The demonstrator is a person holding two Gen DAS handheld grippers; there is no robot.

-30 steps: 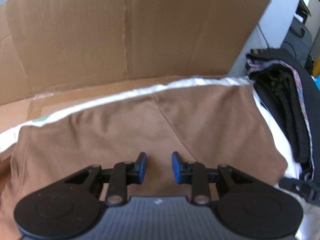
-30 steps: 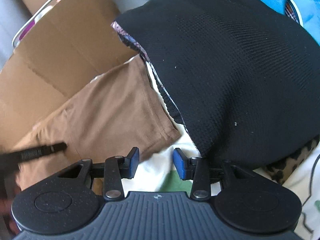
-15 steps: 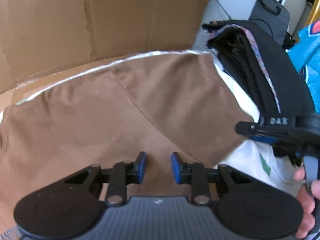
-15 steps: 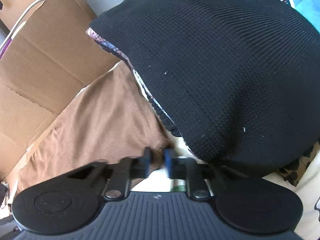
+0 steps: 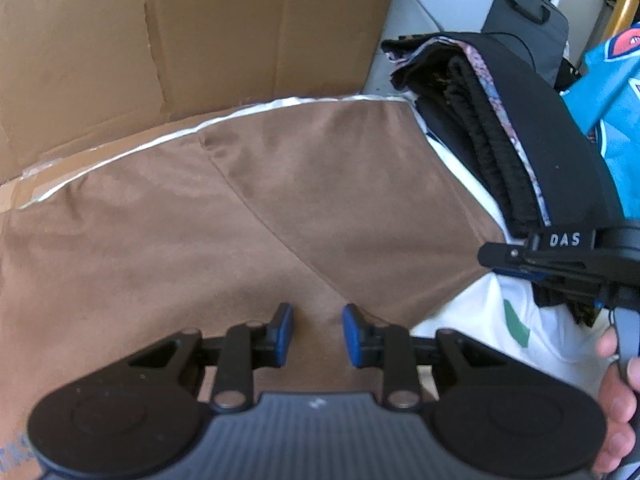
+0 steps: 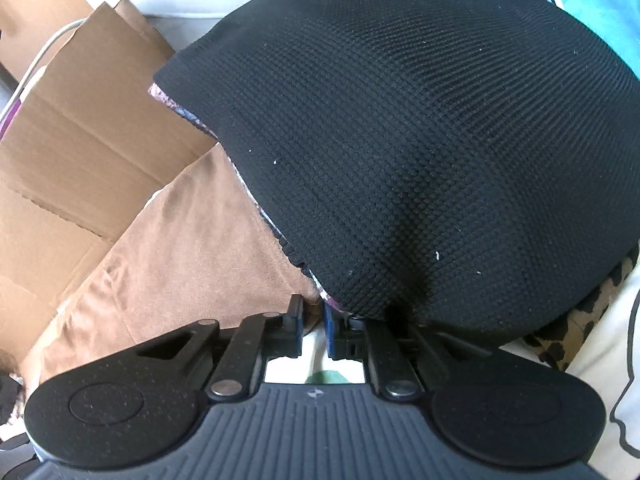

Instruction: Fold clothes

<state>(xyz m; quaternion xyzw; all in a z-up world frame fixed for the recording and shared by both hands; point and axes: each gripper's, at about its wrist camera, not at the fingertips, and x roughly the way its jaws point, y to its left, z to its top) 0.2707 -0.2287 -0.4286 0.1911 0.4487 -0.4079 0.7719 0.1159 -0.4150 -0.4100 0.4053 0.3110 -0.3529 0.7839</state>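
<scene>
Cardboard sheet (image 5: 200, 40) behind, white cloth (image 5: 480, 320) underneath

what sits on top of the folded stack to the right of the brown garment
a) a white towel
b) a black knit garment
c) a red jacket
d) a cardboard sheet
b, a black knit garment covers the top of the stack, beside the brown garment.

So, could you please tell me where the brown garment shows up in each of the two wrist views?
Left wrist: the brown garment fills the middle, ahead of the left gripper.
Right wrist: it lies lower left, beside the right gripper.
Shared landmark: the black folded pile bordering it.
</scene>
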